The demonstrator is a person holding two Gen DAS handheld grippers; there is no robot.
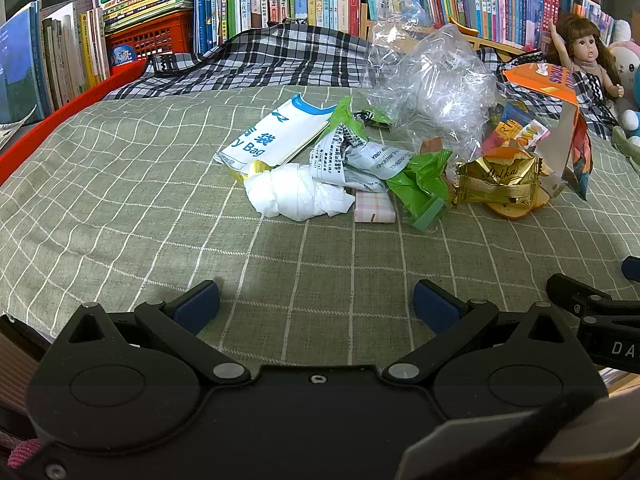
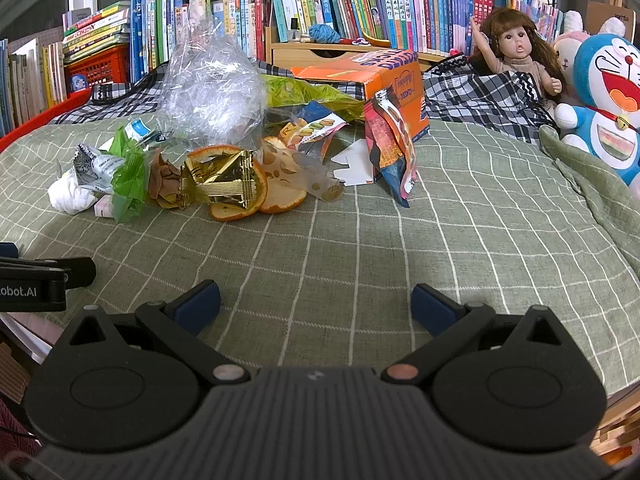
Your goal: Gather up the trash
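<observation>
Trash pile: loose heap in the middle of a green checked bedspread (image 1: 120, 200), well ahead of both claws.

Items, from the left of the heap to the right:
- White and blue paper bag (image 1: 276, 134), lying flat at the far left edge.
- Crumpled white tissue (image 1: 296, 194), at the near left, touching a small pink checked packet (image 1: 374, 207).
- Silver printed wrapper (image 1: 360, 160), resting over the tissue and packet.
- Green wrapper (image 1: 424, 184), torn, beside the silver one.
- Crumpled clear plastic bag (image 2: 208, 92), the tallest piece, at the back of the heap.
- Gold foil wrapper (image 2: 222, 180), lying on orange slices (image 2: 280, 196) at the near edge.
- Orange cardboard box (image 2: 384, 92), open and tipped, at the right end, with a torn colourful snack packet (image 2: 394, 152) hanging against its front.

Claws:
- Left claw (image 1: 316, 306): released, blue pads wide apart, empty, low over bare bedspread short of the tissue.
- Right claw (image 2: 316, 306): released, pads wide apart, empty, over bare bedspread short of the orange slices. It sits just beside the left claw.

Surroundings:
- Black and white plaid cloth (image 1: 256, 60), bunched behind the heap.
- Doll (image 2: 516, 56) and blue plush toy (image 2: 604, 104), at the far right.
- Bookshelf (image 2: 360, 0), packed with upright books, along the back.
- Red crate (image 1: 150, 36), far left under stacked books.
</observation>
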